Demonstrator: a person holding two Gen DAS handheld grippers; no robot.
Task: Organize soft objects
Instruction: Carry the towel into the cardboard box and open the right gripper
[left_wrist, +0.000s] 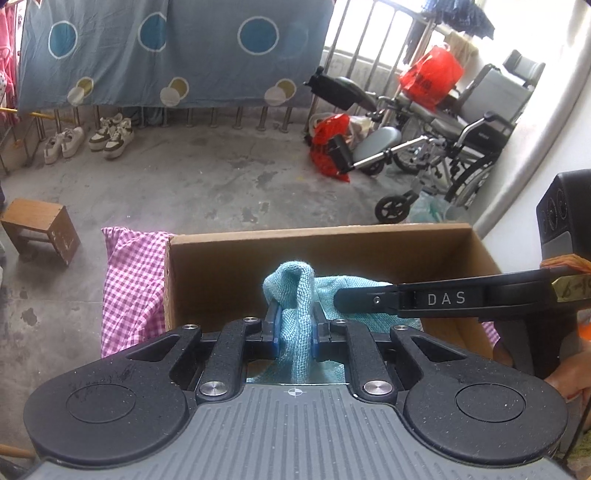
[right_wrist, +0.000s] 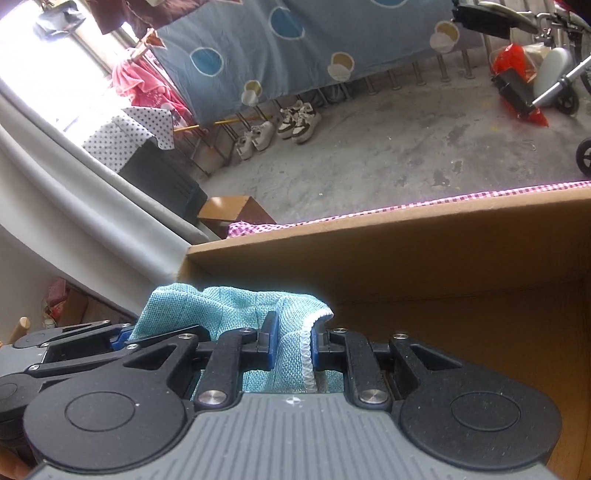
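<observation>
Between my left gripper and right gripper, both clamped on teal cloth, transfer step; ahead, cardboard box calls for lowering, release.

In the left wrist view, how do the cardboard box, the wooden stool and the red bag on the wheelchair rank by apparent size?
1. cardboard box, clearly largest, though nearest the camera.
2. wooden stool.
3. red bag, similar to the stool and farther away, so this order is unsure.

Daylight pours in from the window at one o'clock in the left view and blows out white at ten o'clock in the right. Shadows are soft, the focus crisp, and straight lines bow toward the edges.
</observation>
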